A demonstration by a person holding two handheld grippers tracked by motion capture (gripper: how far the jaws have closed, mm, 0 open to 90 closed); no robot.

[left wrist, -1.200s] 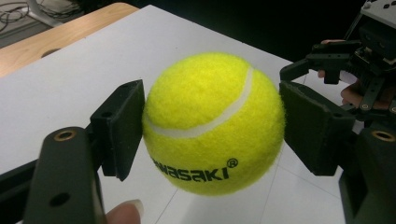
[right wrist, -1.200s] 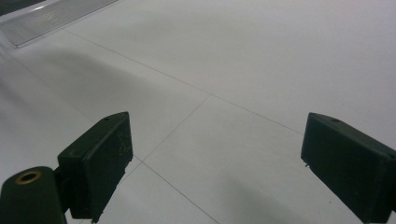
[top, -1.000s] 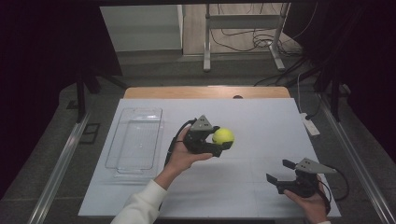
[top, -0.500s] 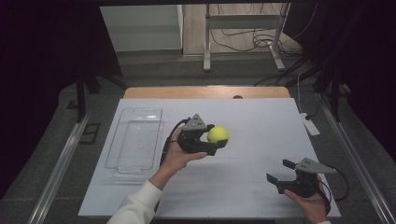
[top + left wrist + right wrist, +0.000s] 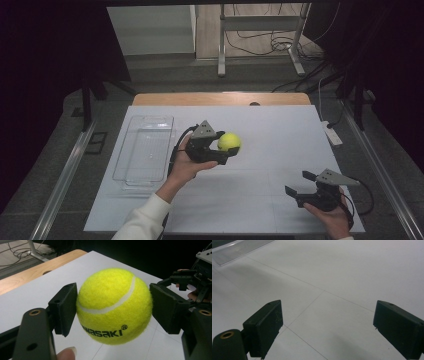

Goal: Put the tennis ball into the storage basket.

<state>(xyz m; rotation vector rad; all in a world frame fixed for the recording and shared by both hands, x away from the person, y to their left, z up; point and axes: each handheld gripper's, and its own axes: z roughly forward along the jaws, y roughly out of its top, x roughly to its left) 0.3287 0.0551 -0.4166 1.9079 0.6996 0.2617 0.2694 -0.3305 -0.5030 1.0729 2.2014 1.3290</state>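
A yellow tennis ball (image 5: 229, 142) with a white seam and black lettering is held above the middle of the white table. My left gripper (image 5: 226, 147) is shut on it, one black pad on each side. In the left gripper view the ball (image 5: 113, 306) sits between both jaws of my left gripper (image 5: 113, 308), and a thumb tip shows below. My right gripper (image 5: 297, 182) rests low near the table's front right, open, nothing between its fingers. In the right gripper view that gripper (image 5: 327, 327) has its jaws standing wide apart over bare table.
A clear plastic tray (image 5: 145, 147) lies on the left part of the white table (image 5: 280, 130); its corner (image 5: 237, 250) appears in the right gripper view. A wooden strip (image 5: 220, 98) runs along the far edge. A white device (image 5: 332, 133) sits at the right edge.
My left gripper has carried the tennis ball a little to the left, still shut on it. The right gripper has not moved.
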